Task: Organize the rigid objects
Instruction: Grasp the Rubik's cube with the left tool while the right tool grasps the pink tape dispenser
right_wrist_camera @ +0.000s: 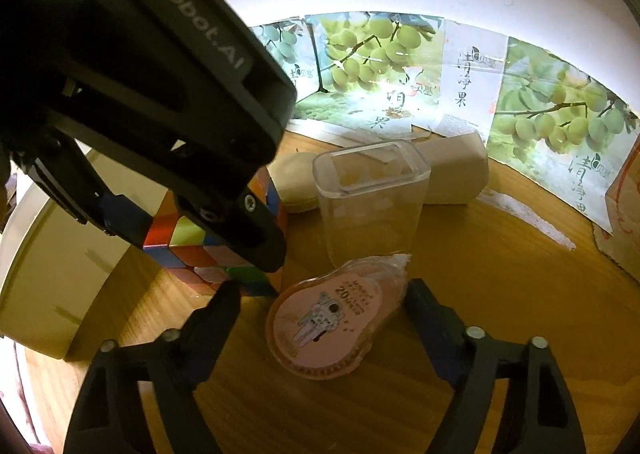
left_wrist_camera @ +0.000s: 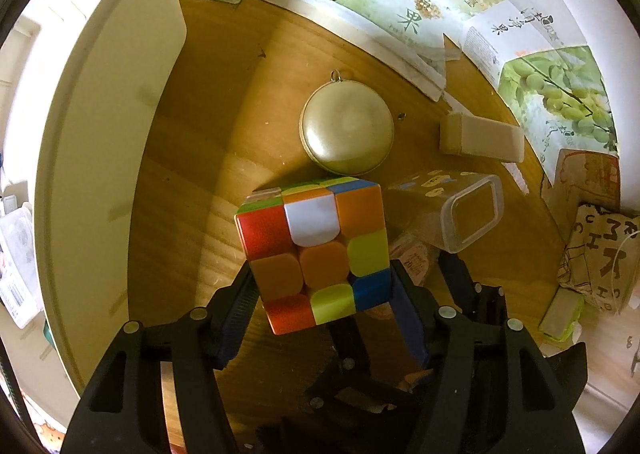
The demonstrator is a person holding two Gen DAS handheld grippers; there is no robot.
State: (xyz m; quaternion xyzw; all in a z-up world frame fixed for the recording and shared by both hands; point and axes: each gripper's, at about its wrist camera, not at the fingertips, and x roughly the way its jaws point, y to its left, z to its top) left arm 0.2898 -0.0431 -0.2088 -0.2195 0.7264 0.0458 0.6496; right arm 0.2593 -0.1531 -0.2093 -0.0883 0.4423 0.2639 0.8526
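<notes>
Black jaws of the left gripper (left_wrist_camera: 324,286) press against opposite sides of the puzzle cube (left_wrist_camera: 316,254), which fills the lower centre of the left view; it is stiff, light and smooth-faced, so flat opposing faces are the sound hold, as taken. Whether it rests on the table (left_wrist_camera: 208,181) or hangs just above, I cannot tell. Beyond it lie a round metal case (left_wrist_camera: 347,129) and a clear plastic container (left_wrist_camera: 452,209). Spread wide, the right gripper (right_wrist_camera: 324,294) jaws flank a pink wrapped tape dispenser (right_wrist_camera: 328,322) at lower centre, lying flat between them untouched; its film looks slippery, so grip its rigid edges.
</notes>
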